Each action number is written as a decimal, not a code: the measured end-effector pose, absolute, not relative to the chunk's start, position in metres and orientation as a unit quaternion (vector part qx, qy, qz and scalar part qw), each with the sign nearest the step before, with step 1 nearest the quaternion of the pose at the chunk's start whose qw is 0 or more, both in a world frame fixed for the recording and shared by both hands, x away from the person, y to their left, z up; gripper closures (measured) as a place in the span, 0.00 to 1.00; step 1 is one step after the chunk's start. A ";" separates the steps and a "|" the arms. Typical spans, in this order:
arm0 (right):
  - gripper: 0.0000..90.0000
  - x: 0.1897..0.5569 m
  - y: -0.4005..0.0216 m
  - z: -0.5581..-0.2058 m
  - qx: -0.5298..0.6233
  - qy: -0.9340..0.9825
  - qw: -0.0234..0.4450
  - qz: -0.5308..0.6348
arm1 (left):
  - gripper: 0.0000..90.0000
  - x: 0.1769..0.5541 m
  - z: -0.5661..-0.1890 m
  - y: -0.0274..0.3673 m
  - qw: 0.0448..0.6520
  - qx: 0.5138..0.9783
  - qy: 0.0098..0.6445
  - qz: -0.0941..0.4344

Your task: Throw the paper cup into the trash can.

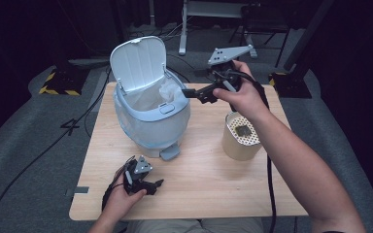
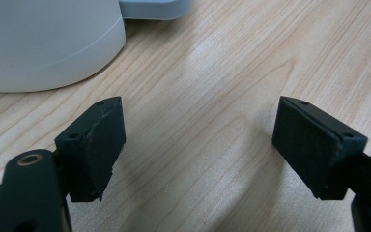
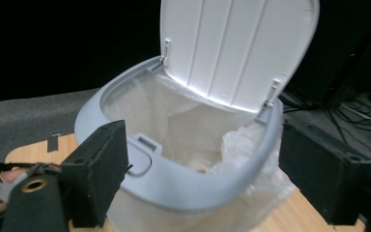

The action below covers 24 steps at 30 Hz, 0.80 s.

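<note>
A pale blue pedal bin (image 1: 150, 119) stands on the wooden table (image 1: 199, 184) with its lid (image 1: 138, 63) raised and a clear plastic liner (image 1: 167, 92) inside. My right gripper (image 1: 194, 93) hovers at the bin's right rim, open with nothing between its pads. In the right gripper view, that gripper (image 3: 203, 130) frames the bin's rim (image 3: 183, 188) and the liner (image 3: 193, 130). My left gripper (image 1: 153, 185) rests low on the table in front of the bin, open and empty. The left gripper view shows that gripper (image 2: 200, 102) over bare wood, with the bin's wall (image 2: 43, 43) at the upper left.
A tan cylinder (image 1: 241, 138) with a perforated top and a dark object in it stands right of the bin. The bin's foot pedal (image 1: 170, 153) sticks out toward the table's front. Cables and dark stands lie on the grey floor beyond the table.
</note>
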State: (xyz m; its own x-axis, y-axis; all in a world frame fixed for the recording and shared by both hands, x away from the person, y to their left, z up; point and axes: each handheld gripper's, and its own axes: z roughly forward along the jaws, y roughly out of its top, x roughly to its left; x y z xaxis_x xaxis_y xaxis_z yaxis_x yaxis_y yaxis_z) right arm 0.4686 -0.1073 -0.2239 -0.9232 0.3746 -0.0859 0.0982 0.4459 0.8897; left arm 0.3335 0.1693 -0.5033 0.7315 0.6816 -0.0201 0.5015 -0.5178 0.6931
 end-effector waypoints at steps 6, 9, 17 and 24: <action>0.23 0.446 -0.138 -0.225 0.135 0.847 0.145 0.494 | 0.22 0.331 -0.503 0.174 0.350 0.857 0.354 0.133; 0.24 0.434 -0.162 -0.232 0.149 0.848 0.146 0.487 | 0.21 0.329 -0.503 0.176 0.349 0.857 0.356 0.133; 0.24 0.412 -0.210 -0.248 0.186 0.845 0.155 0.477 | 0.19 0.329 -0.504 0.177 0.347 0.858 0.355 0.132; 0.25 0.396 -0.240 -0.271 0.202 0.848 0.157 0.465 | 0.18 0.329 -0.504 0.177 0.346 0.857 0.359 0.133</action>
State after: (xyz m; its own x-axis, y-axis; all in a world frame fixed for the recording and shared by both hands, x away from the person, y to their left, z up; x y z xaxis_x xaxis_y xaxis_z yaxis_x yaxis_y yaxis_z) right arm 0.3963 -0.2396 -0.2712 -0.8688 0.4889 -0.0784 0.1968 0.4862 0.8514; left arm 0.3289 0.1768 -0.5037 0.7065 0.7074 -0.0206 0.5234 -0.5027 0.6880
